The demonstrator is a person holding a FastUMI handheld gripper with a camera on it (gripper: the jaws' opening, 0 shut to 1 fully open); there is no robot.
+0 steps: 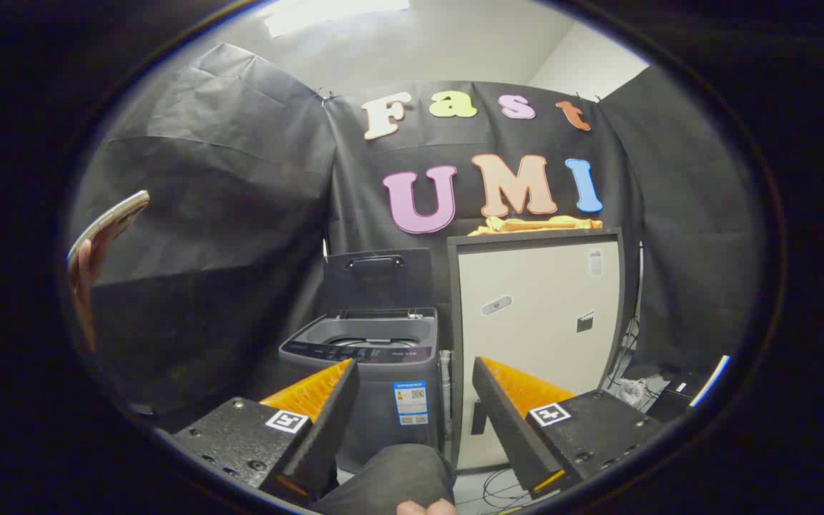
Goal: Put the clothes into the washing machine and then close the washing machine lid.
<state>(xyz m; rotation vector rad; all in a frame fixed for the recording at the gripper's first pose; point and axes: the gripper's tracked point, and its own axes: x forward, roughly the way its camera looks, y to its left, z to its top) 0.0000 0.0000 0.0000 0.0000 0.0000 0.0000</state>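
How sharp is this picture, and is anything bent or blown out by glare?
Gripper view: the washer, its raised lid, the cabinet and the open gripper are sharp; the fisheye bows the cabinet's edges; the ceiling light is blown out; the phone in a hand is soft.

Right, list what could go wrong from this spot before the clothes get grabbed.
The orange clothes lie atop the tall cabinet, well beyond the open gripper; a shallow pinch may drop part behind it. The washing machine sits low beside the cabinet, so cloth could drape over its rim, blocking the raised lid.
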